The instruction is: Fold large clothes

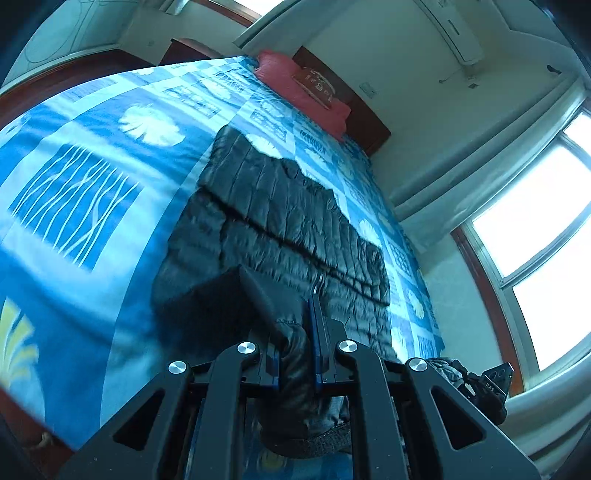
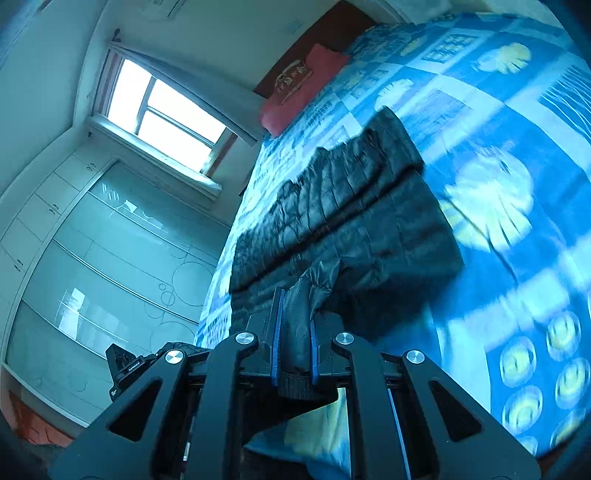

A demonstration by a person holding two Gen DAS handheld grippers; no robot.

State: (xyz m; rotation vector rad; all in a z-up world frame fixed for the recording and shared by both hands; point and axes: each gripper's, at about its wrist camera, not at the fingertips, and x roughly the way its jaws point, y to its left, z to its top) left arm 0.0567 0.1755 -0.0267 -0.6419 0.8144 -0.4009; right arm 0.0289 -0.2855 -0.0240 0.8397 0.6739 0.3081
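Observation:
A black quilted puffer jacket (image 1: 280,218) lies spread along a bed with a blue patterned cover (image 1: 96,155). My left gripper (image 1: 295,317) is shut on the jacket's near hem, with dark fabric bunched between its blue-padded fingers. In the right wrist view the same jacket (image 2: 351,214) stretches away over the bed cover (image 2: 517,122). My right gripper (image 2: 295,325) is shut on another part of the near hem, a fold of fabric and ribbed band pinched between its fingers. The other gripper shows at the edge of each view.
A red pillow (image 1: 306,92) lies at the far end by a dark wooden headboard (image 1: 354,107). A bright window (image 1: 539,221) is on one wall. Glass wardrobe doors (image 2: 103,266) stand beside the bed. An air conditioner (image 1: 450,29) hangs high on the wall.

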